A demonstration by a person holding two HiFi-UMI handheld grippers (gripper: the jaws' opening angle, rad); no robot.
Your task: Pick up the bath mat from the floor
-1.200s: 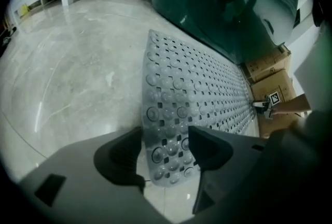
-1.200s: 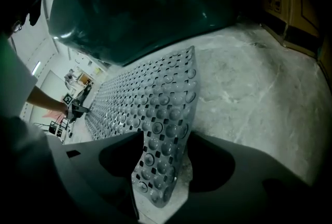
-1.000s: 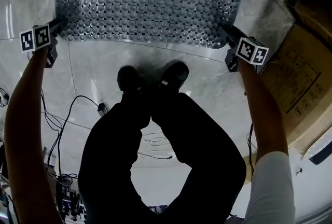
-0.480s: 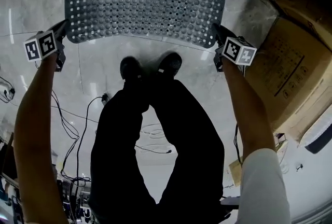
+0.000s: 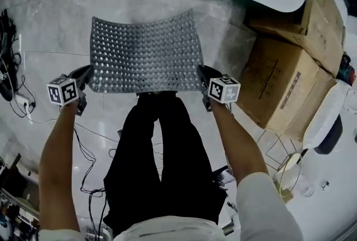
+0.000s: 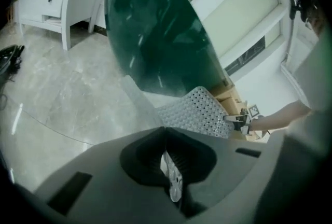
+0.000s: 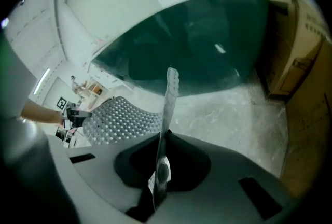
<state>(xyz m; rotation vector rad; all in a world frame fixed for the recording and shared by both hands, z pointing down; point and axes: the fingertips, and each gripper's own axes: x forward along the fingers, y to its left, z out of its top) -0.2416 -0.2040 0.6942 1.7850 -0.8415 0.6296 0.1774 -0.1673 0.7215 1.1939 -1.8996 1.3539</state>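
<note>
**Holding the mat up by two corners, both claws clamped**

Pinched tight: left gripper (image 6: 167, 158) on the near left corner of the mat (image 5: 145, 53), thin holed edge squeezed flat between the pads. Same deal on the right gripper (image 7: 162, 153): clenched on the near right corner, with a strip of mat poking up past the jaws.

Slung between the two in a soft sagging curve, out in front of the legs and above the floor (image 5: 50, 28). No telling about the far edge: either clear of the floor or resting on it.

Looks light, floppy and rubbery, so probably grippy rather than slick, and not fragile at all. Bends wherever unsupported, so best grabbed at the corners or along a short edge. Probably folds in half if pinched mid-edge with one claw. Worth keeping clear of the boxes (image 5: 279, 83) off to the right.
</note>
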